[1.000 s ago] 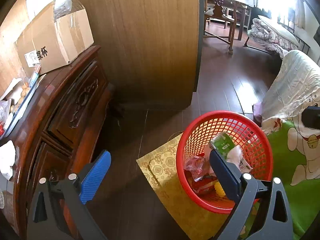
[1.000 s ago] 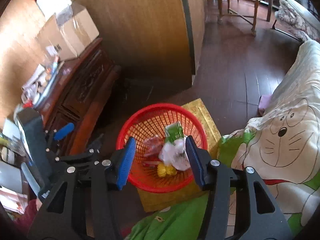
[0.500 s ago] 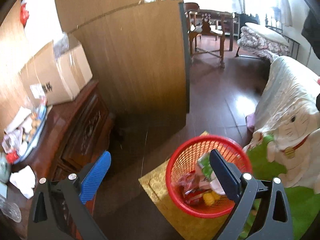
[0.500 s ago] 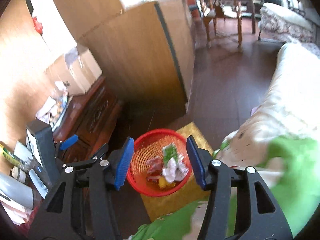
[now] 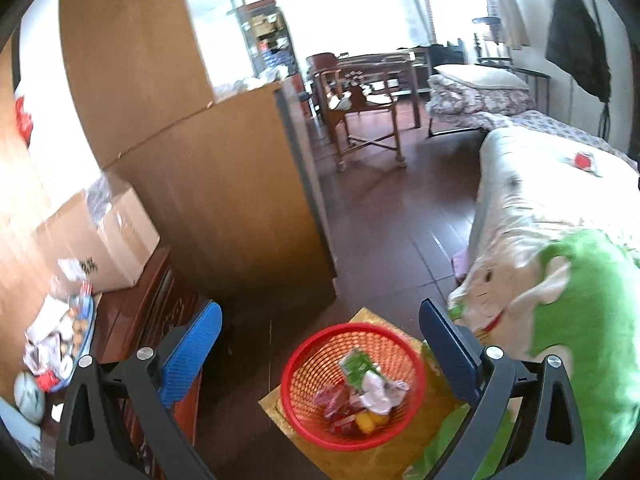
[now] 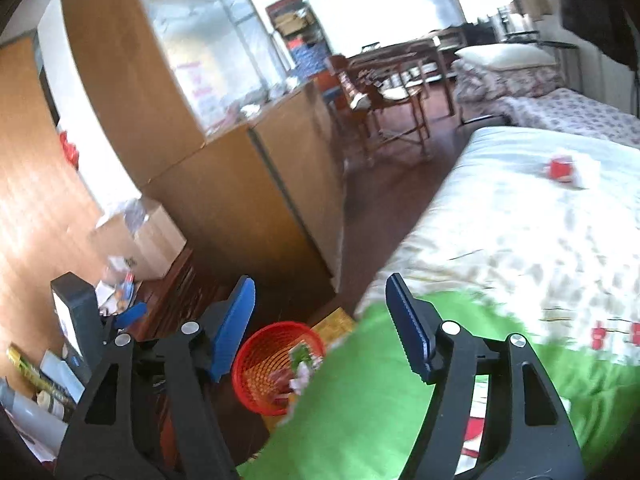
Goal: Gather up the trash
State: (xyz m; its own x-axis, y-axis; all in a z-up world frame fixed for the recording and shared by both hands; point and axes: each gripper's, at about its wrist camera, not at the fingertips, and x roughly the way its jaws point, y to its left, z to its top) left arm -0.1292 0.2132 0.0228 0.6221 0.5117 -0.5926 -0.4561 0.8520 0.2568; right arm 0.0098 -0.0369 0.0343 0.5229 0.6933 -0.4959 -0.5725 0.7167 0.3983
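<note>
Seeking more trash: both grippers' jaws spread, empty; right gripper (image 6: 320,320) just widened. Next target: red scrap (image 6: 560,168), upper right, on bed (image 6: 520,220).

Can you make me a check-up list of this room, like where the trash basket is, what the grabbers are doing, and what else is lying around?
Surface: dark wood floor; yellow mat under the basket.
Job's things: red basket on the mat, holding wrappers. A small red and white thing lies on the bed; too blurred to name.
Clutter: cardboard box and a tray of bits on the wooden cabinet.
Grippers: left gripper open, empty. Right gripper open, jaws just widened, nothing between them.
Cables: nothing seen.
Surroundings: wooden partition, chair, green blanket.
</note>
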